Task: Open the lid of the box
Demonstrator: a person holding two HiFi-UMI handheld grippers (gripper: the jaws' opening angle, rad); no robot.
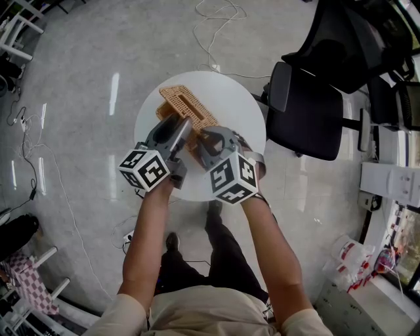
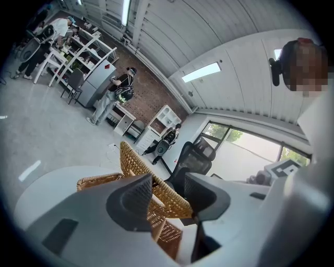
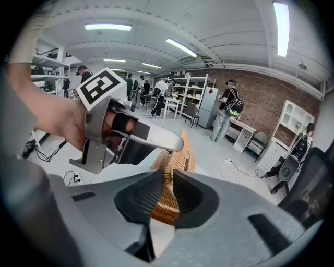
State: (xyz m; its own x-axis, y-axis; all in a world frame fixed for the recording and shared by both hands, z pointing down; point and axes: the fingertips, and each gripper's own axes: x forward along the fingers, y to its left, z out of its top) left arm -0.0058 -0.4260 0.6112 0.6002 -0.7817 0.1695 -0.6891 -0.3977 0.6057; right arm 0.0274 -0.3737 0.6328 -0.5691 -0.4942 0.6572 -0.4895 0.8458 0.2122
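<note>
A woven wicker box lies on the round white table. Both grippers are at its near end. In the left gripper view the lid stands raised and tilted above the box's rim, and my left gripper is shut on the lid's edge. In the right gripper view my right gripper is shut tight on a thin wicker edge of the box, just below the left gripper. From the head view, the left gripper and right gripper sit side by side.
A black office chair stands close to the table's right side. Cables trail over the grey floor beyond the table. The gripper views show people, shelves and cabinets far off in the room.
</note>
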